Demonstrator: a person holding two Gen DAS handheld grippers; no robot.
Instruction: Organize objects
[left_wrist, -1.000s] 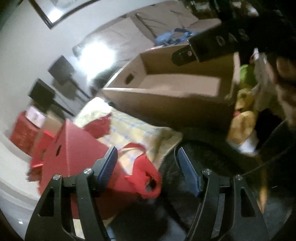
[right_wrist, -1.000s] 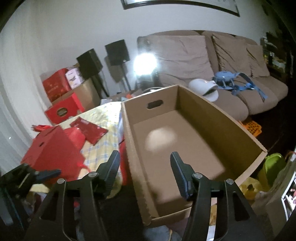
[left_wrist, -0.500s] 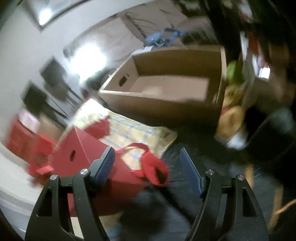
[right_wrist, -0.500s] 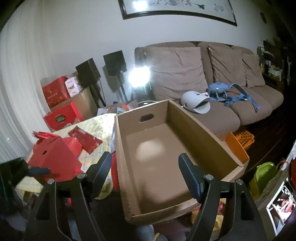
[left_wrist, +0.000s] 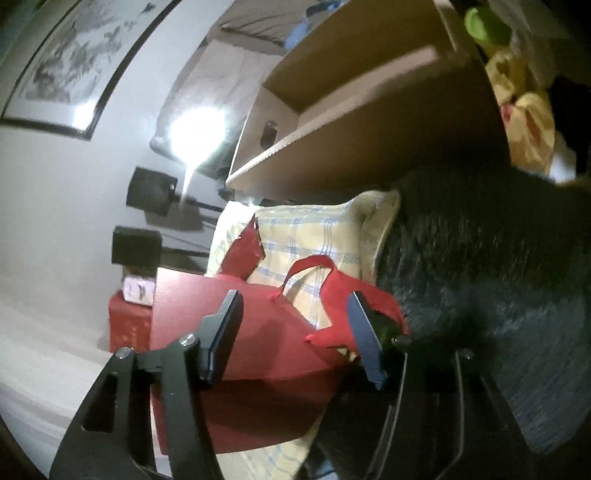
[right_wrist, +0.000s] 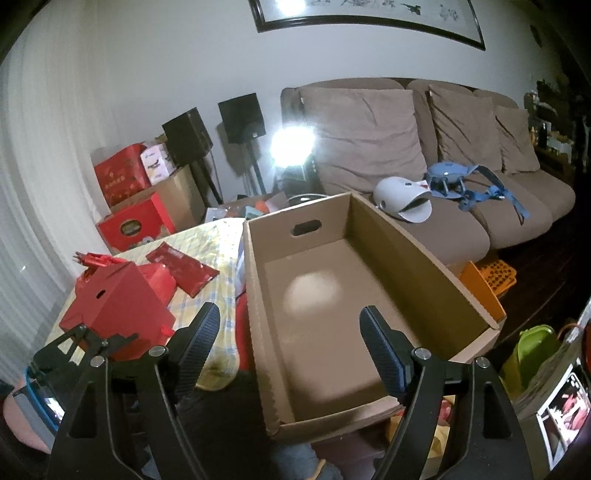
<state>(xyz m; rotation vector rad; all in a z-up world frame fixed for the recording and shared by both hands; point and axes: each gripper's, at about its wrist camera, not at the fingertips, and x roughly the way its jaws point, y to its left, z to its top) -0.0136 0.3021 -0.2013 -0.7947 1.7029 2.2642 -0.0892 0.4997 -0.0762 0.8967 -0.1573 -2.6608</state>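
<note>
A red gift box with a red ribbon handle lies on a yellow checked cloth. My left gripper is down over the box. Its jaws are closing with the box top and the handle between them, and the pads do not clearly press. In the right wrist view the same red box sits at the left with the left gripper's frame at it. My right gripper hovers over the near end of an empty cardboard box, jaws opening with nothing between them.
A flat red packet lies on the cloth. Behind stand a beige sofa with a white helmet-like thing and blue straps, speakers and red cartons. Dark fuzzy fabric fills the right.
The left gripper rolled and dropped onto the red box, and its jaws narrowed around the box top. The right gripper's jaws spread wider and it rose slightly over the cardboard box.
</note>
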